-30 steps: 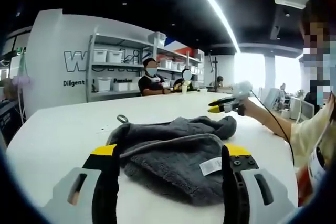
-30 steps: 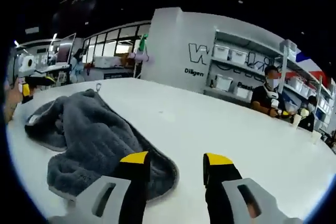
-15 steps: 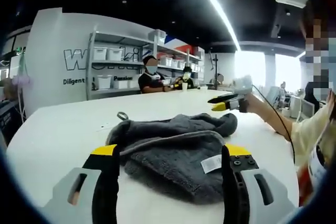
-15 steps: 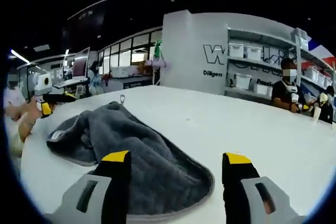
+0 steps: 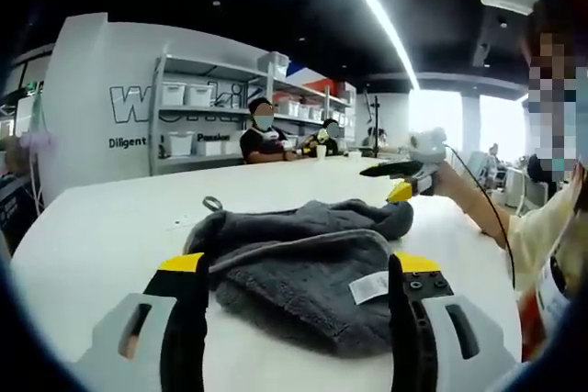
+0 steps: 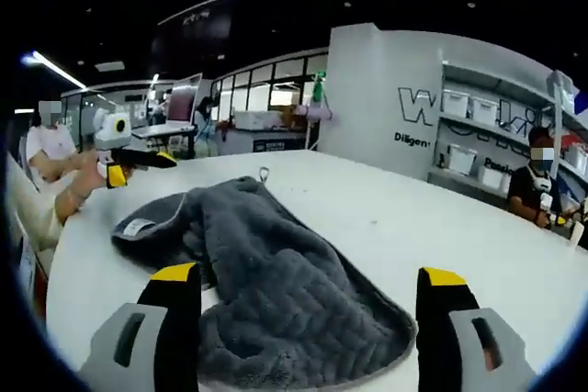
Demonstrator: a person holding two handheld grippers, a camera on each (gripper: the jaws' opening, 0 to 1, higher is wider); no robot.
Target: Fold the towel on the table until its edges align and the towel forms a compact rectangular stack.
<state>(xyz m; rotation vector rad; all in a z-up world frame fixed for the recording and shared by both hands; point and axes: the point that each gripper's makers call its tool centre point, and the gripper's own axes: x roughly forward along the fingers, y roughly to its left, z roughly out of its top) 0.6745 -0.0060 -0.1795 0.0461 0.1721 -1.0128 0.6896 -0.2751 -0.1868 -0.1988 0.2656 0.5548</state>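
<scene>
I see the grey towel (image 5: 308,268) lying crumpled (label showing) on the white table (image 5: 110,236), centre frame; my left gripper (image 5: 299,273) and right gripper (image 6: 308,286) both spread apart, holding nothing.

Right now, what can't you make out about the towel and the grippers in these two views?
- Towel near edge: left gripper view, cut off behind that gripper's own jaws.
- Towel underside and how its layers lie: both views, hidden by the bunched folds on top.
- Label print: both views, too small to read.
- Right gripper: left gripper view, small and far; its jaws show better in the right gripper view, where they stand apart.
- Loop: right gripper view, tiny.
</scene>
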